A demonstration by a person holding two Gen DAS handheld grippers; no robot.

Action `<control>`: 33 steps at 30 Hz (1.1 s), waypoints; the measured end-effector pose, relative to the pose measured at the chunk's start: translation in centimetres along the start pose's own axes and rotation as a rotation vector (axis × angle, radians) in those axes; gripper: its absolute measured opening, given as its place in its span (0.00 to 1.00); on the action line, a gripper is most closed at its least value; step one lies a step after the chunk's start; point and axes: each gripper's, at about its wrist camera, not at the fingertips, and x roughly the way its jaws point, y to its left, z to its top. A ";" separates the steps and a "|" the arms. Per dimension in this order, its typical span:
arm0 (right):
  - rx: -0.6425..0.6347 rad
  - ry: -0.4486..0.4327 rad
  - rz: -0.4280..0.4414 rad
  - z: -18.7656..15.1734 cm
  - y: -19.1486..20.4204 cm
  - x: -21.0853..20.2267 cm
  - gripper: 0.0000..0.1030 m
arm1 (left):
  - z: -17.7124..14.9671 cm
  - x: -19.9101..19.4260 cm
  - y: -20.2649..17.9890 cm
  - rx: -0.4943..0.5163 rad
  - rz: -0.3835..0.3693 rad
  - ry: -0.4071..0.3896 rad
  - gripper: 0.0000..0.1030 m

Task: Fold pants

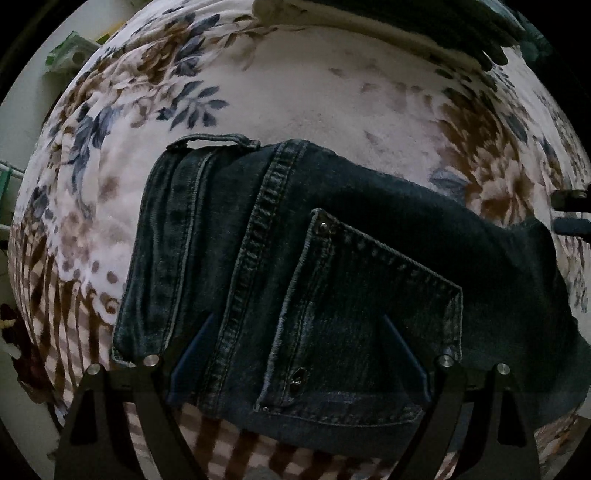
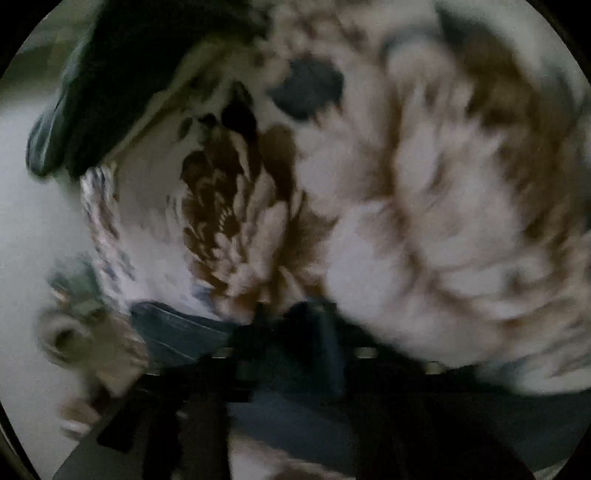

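Dark blue jeans lie folded on a floral blanket, back pocket up, waistband toward the camera. My left gripper is open, its two fingers spread just above the pocket area, holding nothing. In the blurred right wrist view my right gripper has its fingers close together, with blue denim at and beside them; whether it pinches the cloth cannot be told. The right gripper's tip also shows at the right edge of the left wrist view.
A stack of folded dark and cream clothes lies at the blanket's far edge, and shows in the right wrist view. A green object sits off the bed's left side. The floral blanket fills the right wrist view.
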 end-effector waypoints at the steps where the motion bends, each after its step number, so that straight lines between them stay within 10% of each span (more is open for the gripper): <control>1: -0.041 0.004 -0.029 -0.1 0.1 -0.3 0.58 | 0.2 -0.2 0.0 -0.008 -0.002 0.003 0.86; 16: -0.439 0.200 -0.071 -5.4 3.1 2.9 0.55 | 0.0 -1.5 -0.7 -0.048 -0.016 0.035 0.86; 19: -0.369 0.124 -0.055 -2.6 2.7 2.6 0.55 | 0.1 -1.4 -0.8 -0.045 -0.015 0.041 0.86; 23: -0.190 0.257 0.201 0.5 0.8 5.4 0.55 | 0.5 -0.8 -0.8 -0.044 -0.015 0.047 0.86; 28: 0.008 0.284 0.294 1.9 -2.7 6.8 0.15 | 0.8 0.7 -0.7 -0.012 -0.009 0.055 0.88; 33: 0.135 0.173 0.386 1.5 -5.1 4.6 0.12 | 0.2 0.9 -1.1 0.013 -0.020 0.052 0.88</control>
